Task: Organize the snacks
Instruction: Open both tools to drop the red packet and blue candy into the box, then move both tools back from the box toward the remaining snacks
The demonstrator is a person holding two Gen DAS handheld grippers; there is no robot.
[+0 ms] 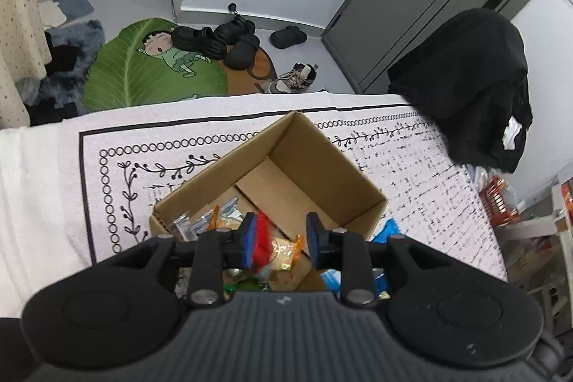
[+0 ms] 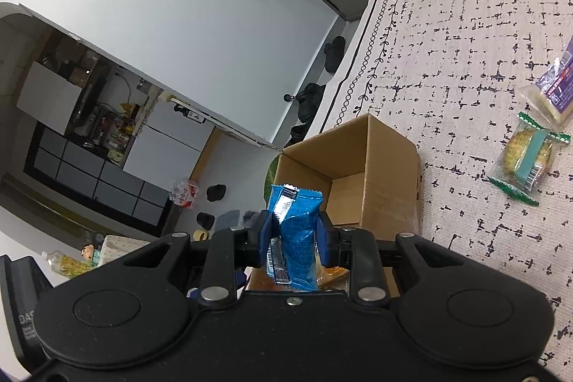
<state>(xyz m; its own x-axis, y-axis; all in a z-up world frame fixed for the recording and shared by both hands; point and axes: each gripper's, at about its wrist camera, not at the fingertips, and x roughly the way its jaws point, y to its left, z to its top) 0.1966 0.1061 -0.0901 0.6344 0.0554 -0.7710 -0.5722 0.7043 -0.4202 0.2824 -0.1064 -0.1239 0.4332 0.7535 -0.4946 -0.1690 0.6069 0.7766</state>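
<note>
An open cardboard box (image 1: 322,167) stands on the patterned cloth and holds several snack packets at its near end. My left gripper (image 1: 281,238) hangs open over the box; a red-topped clear packet (image 1: 266,238) lies against its left pad, not pinched. My right gripper (image 2: 293,231) is shut on a blue snack packet (image 2: 295,231) and holds it beside the box (image 2: 376,160). A green-edged biscuit packet (image 2: 524,160) and a purple-labelled packet (image 2: 557,92) lie on the cloth at the right.
The cloth-covered table (image 1: 412,160) ends at a far edge, with shoes and a green leaf mat (image 1: 143,70) on the floor beyond. A black garment (image 1: 476,88) hangs at the table's far right corner. Blue packets (image 1: 388,228) lie right of the box.
</note>
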